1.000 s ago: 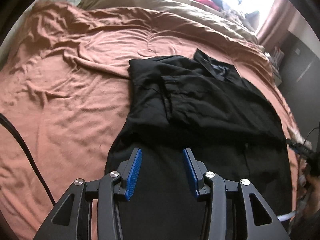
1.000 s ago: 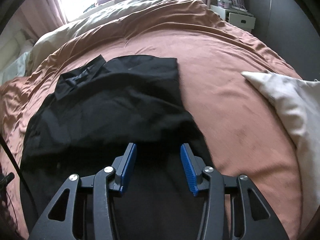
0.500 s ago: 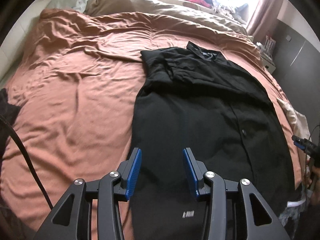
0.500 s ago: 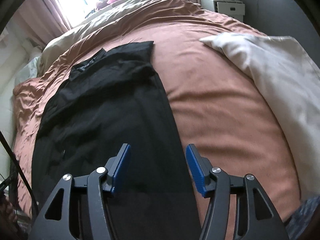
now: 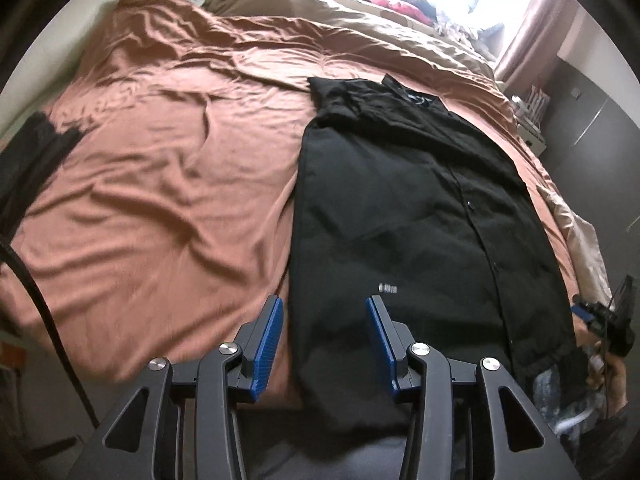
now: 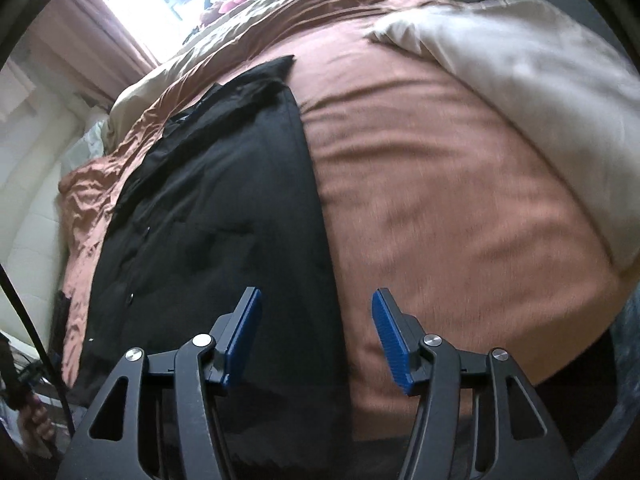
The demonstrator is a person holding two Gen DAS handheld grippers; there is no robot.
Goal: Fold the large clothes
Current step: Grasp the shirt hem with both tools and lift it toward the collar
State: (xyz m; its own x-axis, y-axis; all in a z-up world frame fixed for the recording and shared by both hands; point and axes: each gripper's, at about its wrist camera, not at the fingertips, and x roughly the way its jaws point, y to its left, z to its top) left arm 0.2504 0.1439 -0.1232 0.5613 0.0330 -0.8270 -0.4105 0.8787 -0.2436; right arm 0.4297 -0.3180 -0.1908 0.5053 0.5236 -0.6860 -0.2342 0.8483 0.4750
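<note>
1. Black shirt (image 5: 400,200), long and button-fronted, lies flat on the bed with both sides folded inward into a narrow strip; the collar (image 5: 404,90) points toward the window end, and the hem reaches the near edge of the bed. A small white label (image 5: 387,289) shows on the lower part of the fabric.
2. Rust-coloured bedcover (image 5: 160,168), wrinkled, carries the shirt; bare cover lies on both sides of the garment.
3. Beige duvet (image 5: 400,36), bunched along the far side of the bed below the bright window.
4. Cream pillow (image 6: 520,92), on the bedcover to the right of the shirt, well apart from it.
5. Left gripper (image 5: 323,338), black frame with blue fingers (image 5: 267,340), held above the shirt's lower left edge. Fingers are spread with nothing between them; whether they touch the cloth cannot be told.
6. Right gripper (image 6: 316,338), same make, held above the shirt's lower right edge, one finger over black fabric and the other over bare bedcover. Its fingers have just been opening, stand spread, and grip nothing.
7. Black cable (image 5: 44,300), runs down the left margin of the left wrist view.
8. Dark garment (image 5: 28,160), partly seen at the left edge of the bed.
</note>
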